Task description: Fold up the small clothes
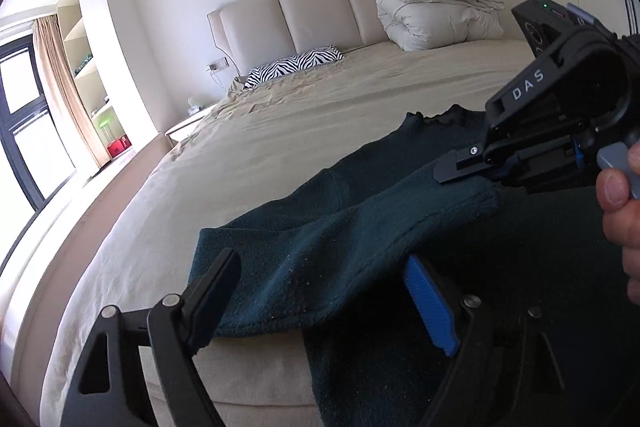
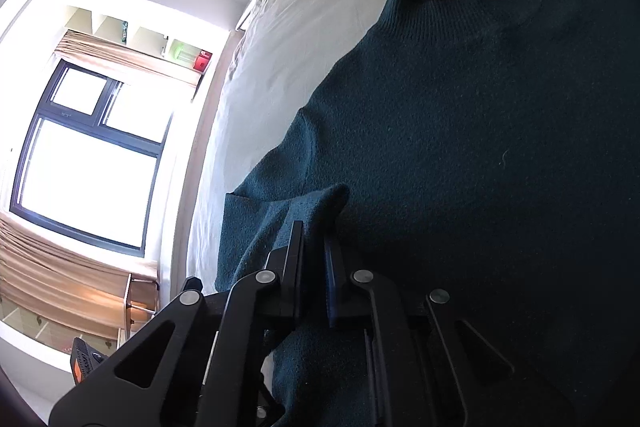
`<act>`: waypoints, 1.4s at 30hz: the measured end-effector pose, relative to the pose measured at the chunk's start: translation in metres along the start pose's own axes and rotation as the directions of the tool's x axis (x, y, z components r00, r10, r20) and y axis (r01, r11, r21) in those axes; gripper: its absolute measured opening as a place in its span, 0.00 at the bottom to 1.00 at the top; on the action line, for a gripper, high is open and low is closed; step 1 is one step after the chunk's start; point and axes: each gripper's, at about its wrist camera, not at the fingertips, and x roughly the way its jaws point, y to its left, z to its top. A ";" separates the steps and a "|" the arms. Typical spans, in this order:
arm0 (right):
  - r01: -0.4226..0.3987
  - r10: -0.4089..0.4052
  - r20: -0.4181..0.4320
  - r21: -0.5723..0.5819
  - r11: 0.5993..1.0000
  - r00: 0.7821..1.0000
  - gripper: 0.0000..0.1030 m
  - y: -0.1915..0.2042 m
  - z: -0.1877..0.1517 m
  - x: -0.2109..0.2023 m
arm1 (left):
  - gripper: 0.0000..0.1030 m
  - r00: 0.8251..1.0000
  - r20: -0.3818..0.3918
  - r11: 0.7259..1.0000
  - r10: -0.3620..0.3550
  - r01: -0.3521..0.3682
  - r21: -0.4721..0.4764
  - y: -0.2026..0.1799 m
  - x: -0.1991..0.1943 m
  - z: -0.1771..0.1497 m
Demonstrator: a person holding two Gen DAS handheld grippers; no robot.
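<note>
Left wrist view shows the dark green sweater [image 1: 360,227] on the bed [image 1: 280,115] with one sleeve [image 1: 320,259] folded in, left gripper [image 1: 320,303] spread apart, right gripper [image 1: 452,173] clamped on that sleeve; most folding seems left.
</note>
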 end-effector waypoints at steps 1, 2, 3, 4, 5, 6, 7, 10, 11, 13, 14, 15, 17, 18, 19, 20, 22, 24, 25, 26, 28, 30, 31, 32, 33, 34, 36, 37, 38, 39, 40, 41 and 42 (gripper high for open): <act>0.018 -0.018 0.017 0.005 1.000 1.000 0.07 -0.006 0.007 -0.007 | 0.83 0.999 0.002 0.998 -0.051 0.051 -0.048 0.011 -0.003 0.002; 0.035 -0.036 0.033 0.010 0.999 0.999 0.07 -0.012 0.013 -0.014 | 0.83 0.995 -0.002 0.989 -0.104 0.103 -0.103 0.024 -0.003 0.003; 0.050 -0.051 0.048 0.016 0.999 0.998 0.07 -0.019 0.018 -0.021 | 0.83 0.989 -0.011 0.976 -0.147 0.143 -0.162 0.038 -0.001 0.003; 0.070 -0.071 0.065 0.027 0.997 0.995 0.07 -0.027 0.024 -0.030 | 0.82 0.984 -0.020 0.960 -0.178 0.169 -0.225 0.054 0.003 0.003; 0.088 -0.090 0.081 0.036 0.996 0.993 0.07 -0.032 0.032 -0.036 | 0.80 0.979 -0.027 0.940 -0.202 0.186 -0.286 0.071 0.009 0.002; 0.106 -0.110 0.099 0.045 0.993 0.989 0.07 -0.040 0.037 -0.045 | 0.80 0.971 -0.030 0.911 -0.236 0.210 -0.356 0.088 0.016 0.001; 0.124 -0.130 0.115 0.053 0.991 0.985 0.07 -0.047 0.043 -0.052 | 0.80 0.958 -0.028 0.863 -0.286 0.245 -0.442 0.108 0.024 -0.001; 0.187 -0.196 0.147 0.073 0.980 0.969 0.07 -0.070 0.059 -0.070 | 0.69 0.907 0.019 0.670 -0.421 0.324 -0.668 0.159 0.051 -0.014; 0.204 -0.214 0.154 0.078 0.976 0.965 0.07 -0.080 0.061 -0.083 | 0.65 0.902 0.028 0.634 -0.431 0.324 -0.702 0.169 0.057 -0.015; 0.231 -0.244 0.165 0.093 0.968 0.956 0.07 -0.097 0.069 -0.097 | 0.61 0.892 0.054 0.595 -0.449 0.344 -0.727 0.181 0.065 -0.012; 0.240 -0.254 0.169 0.099 0.966 0.952 0.07 -0.103 0.071 -0.102 | 0.55 0.879 0.071 0.567 -0.471 0.363 -0.739 0.185 0.069 -0.010; 0.250 -0.265 0.173 0.106 0.963 0.949 0.07 -0.108 0.075 -0.105 | 0.49 0.864 0.086 0.536 -0.496 0.383 -0.752 0.187 0.075 -0.008; 0.268 -0.285 0.177 0.113 0.957 0.942 0.07 -0.120 0.078 -0.117 | 0.41 0.843 0.101 0.497 -0.529 0.404 -0.768 0.187 0.084 -0.004; 0.277 -0.294 0.180 0.114 0.954 0.939 0.07 -0.122 0.080 -0.120 | 0.36 0.837 0.101 0.495 -0.538 0.410 -0.766 0.184 0.089 0.000; 0.286 -0.303 0.185 0.114 0.951 0.935 0.07 -0.123 0.082 -0.121 | 0.33 0.829 0.100 0.492 -0.551 0.419 -0.763 0.181 0.094 0.003; 0.293 -0.311 0.188 0.115 0.949 0.932 0.07 -0.125 0.085 -0.123 | 0.30 0.822 0.096 0.492 -0.561 0.424 -0.761 0.177 0.098 0.007; 0.304 -0.321 0.195 0.113 0.946 0.927 0.07 -0.124 0.088 -0.129 | 0.29 0.809 0.083 0.497 -0.582 0.435 -0.751 0.167 0.104 0.010; 0.317 -0.334 0.200 0.111 0.942 0.921 0.07 -0.126 0.090 -0.135 | 0.29 0.796 0.076 0.497 -0.600 0.446 -0.745 0.157 0.110 0.015; 0.321 -0.338 0.199 0.113 0.940 0.920 0.07 -0.126 0.090 -0.137 | 0.29 0.790 0.075 0.492 -0.609 0.451 -0.744 0.153 0.114 0.016; 0.329 -0.346 0.198 0.116 0.937 0.917 0.07 -0.127 0.089 -0.139 | 0.29 0.784 0.074 0.489 -0.616 0.455 -0.744 0.150 0.117 0.017; 0.340 -0.357 0.197 0.117 0.933 0.913 0.07 -0.130 0.087 -0.140 | 0.29 0.776 0.068 0.485 -0.627 0.457 -0.746 0.145 0.124 0.019; 0.352 -0.371 0.191 0.125 0.928 0.909 0.07 -0.137 0.083 -0.143 | 0.29 0.769 0.055 0.482 -0.636 0.453 -0.750 0.141 0.134 0.020; 0.356 -0.376 0.188 0.132 0.925 0.907 0.07 -0.140 0.082 -0.143 | 0.29 0.766 0.048 0.479 -0.641 0.448 -0.754 0.140 0.138 0.020; 0.356 -0.378 0.189 0.141 0.924 0.906 0.07 -0.143 0.082 -0.138 | 0.29 0.765 0.044 0.478 -0.643 0.445 -0.757 0.140 0.141 0.019; 0.353 -0.378 0.190 0.151 0.923 0.906 0.07 -0.146 0.081 -0.139 | 0.29 0.764 0.041 0.478 -0.644 0.444 -0.758 0.139 0.143 0.018; 0.351 -0.376 0.193 0.156 0.924 0.906 0.07 -0.148 0.080 -0.141 | 0.29 0.764 0.039 0.480 -0.644 0.444 -0.757 0.139 0.144 0.018; 0.348 -0.375 0.196 0.160 0.924 0.906 0.07 -0.151 0.078 -0.143 | 0.29 0.764 0.036 0.486 -0.644 0.446 -0.752 0.138 0.145 0.017; 0.349 -0.376 0.194 0.161 0.923 0.906 0.07 -0.153 0.077 -0.143 | 0.29 0.764 0.032 0.491 -0.645 0.446 -0.748 0.137 0.146 0.017; 0.351 -0.379 0.191 0.163 0.922 0.905 0.07 -0.155 0.077 -0.140 | 0.27 0.765 0.026 0.498 -0.644 0.444 -0.745 0.136 0.148 0.018; 0.354 -0.382 0.190 0.165 0.921 0.904 0.07 -0.156 0.077 -0.140 | 0.22 0.763 0.022 0.500 -0.646 0.445 -0.743 0.135 0.148 0.017; 0.354 -0.383 0.193 0.168 0.920 0.903 0.07 -0.157 0.077 -0.137 | 0.22 0.760 0.021 0.500 -0.649 0.447 -0.742 0.134 0.149 0.017; 0.350 -0.380 0.194 0.172 0.921 0.904 0.07 -0.158 0.078 -0.137 | 0.22 0.760 0.022 0.501 -0.649 0.449 -0.740 0.133 0.149 0.017; 0.351 -0.381 0.196 0.171 0.921 0.904 0.07 -0.158 0.078 -0.138 | 0.22 0.761 0.023 0.503 -0.648 0.450 -0.738 0.133 0.149 0.018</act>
